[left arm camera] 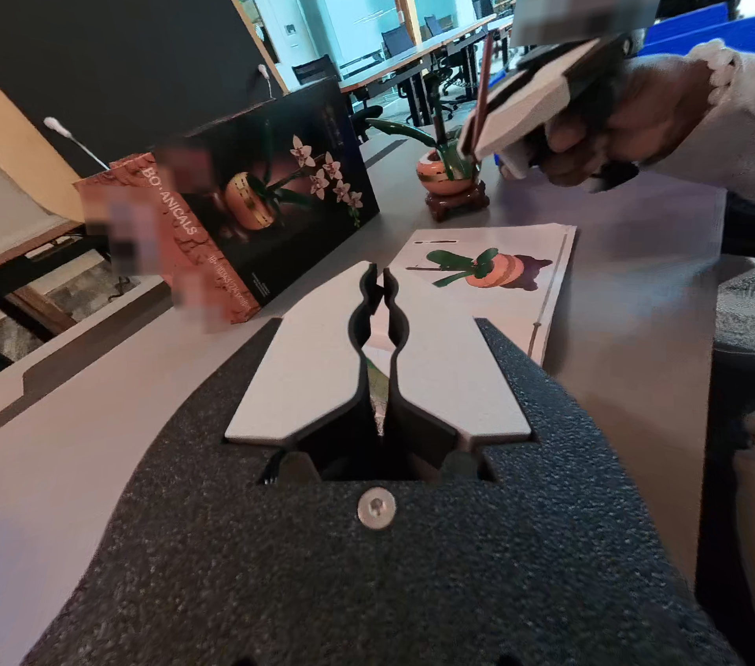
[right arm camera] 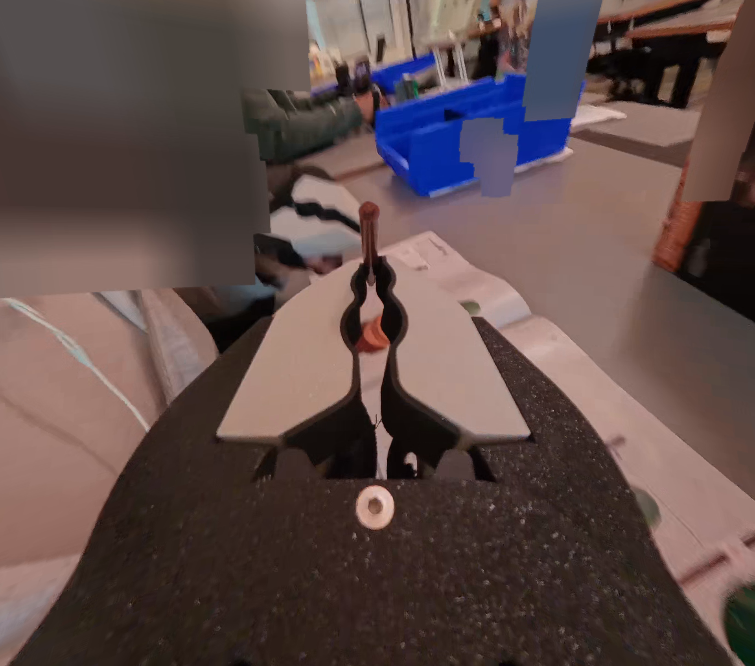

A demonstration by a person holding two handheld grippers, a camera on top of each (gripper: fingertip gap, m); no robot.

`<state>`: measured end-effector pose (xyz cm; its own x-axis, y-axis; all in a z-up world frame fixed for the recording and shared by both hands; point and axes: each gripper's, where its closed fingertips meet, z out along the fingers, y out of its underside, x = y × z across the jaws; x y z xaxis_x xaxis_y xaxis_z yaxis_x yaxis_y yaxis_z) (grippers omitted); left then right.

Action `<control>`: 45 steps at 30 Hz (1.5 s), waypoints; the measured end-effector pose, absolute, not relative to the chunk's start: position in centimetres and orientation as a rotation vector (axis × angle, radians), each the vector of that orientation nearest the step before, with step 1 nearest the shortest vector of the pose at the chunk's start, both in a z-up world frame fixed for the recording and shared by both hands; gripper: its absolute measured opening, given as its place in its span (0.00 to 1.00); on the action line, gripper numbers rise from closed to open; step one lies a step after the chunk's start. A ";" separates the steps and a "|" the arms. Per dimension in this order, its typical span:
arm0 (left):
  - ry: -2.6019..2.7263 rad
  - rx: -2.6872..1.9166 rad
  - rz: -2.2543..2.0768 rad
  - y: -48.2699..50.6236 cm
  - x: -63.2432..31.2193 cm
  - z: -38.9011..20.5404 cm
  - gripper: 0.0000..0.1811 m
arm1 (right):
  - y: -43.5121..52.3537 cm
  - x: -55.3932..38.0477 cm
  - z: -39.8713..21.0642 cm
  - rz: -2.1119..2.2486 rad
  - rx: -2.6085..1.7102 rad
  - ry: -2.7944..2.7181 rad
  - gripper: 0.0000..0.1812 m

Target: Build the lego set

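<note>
The partly built lego plant, a pink pot [left arm camera: 443, 176] with green leaves on a dark brown base, stands on the grey table [left arm camera: 633, 319]. My right gripper [left arm camera: 470, 152], held in a hand, hovers just right of and above the pot. It is shut on a thin brown rod [left arm camera: 484, 91] that stands up out of its tips. In the right wrist view the rod [right arm camera: 369, 234] sticks out beyond the closed fingertips of that gripper [right arm camera: 369, 272]. My left gripper [left arm camera: 380, 276] is shut and empty, low over the open instruction booklet [left arm camera: 510, 270].
The lego set box [left arm camera: 265, 197] stands at the left of the table behind the booklet. A blue bin [right arm camera: 449, 144] sits farther out on the table. The booklet [right arm camera: 470, 278] lies under my right gripper, with my left gripper [right arm camera: 318, 213] beyond it. Across from one pair of fingers to the other is roughly 9 centimeters.
</note>
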<state>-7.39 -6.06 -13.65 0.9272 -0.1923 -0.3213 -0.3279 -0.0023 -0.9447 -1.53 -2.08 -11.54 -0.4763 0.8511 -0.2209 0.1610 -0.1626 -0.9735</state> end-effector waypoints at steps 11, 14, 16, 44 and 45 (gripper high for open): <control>0.440 -1.583 0.081 -5.1 -5.8 -13.7 0.02 | -2.9 -2.0 -9.3 1.979 -1.092 -1.429 0.02; 0.447 -1.567 0.059 -4.9 -5.2 -13.4 0.02 | -2.9 -1.9 -9.4 1.974 -1.092 -1.431 0.02; 0.456 -1.549 0.047 -4.8 -4.8 -13.0 0.02 | -3.0 -2.0 -9.4 1.978 -1.092 -1.430 0.02; 0.544 -1.540 0.037 -2.8 -1.9 -12.8 0.02 | -4.4 -2.9 -11.9 1.810 -1.132 -1.537 0.02; 0.543 -1.540 0.034 -2.8 -1.9 -12.8 0.02 | -4.4 -2.9 -11.9 1.807 -1.131 -1.536 0.02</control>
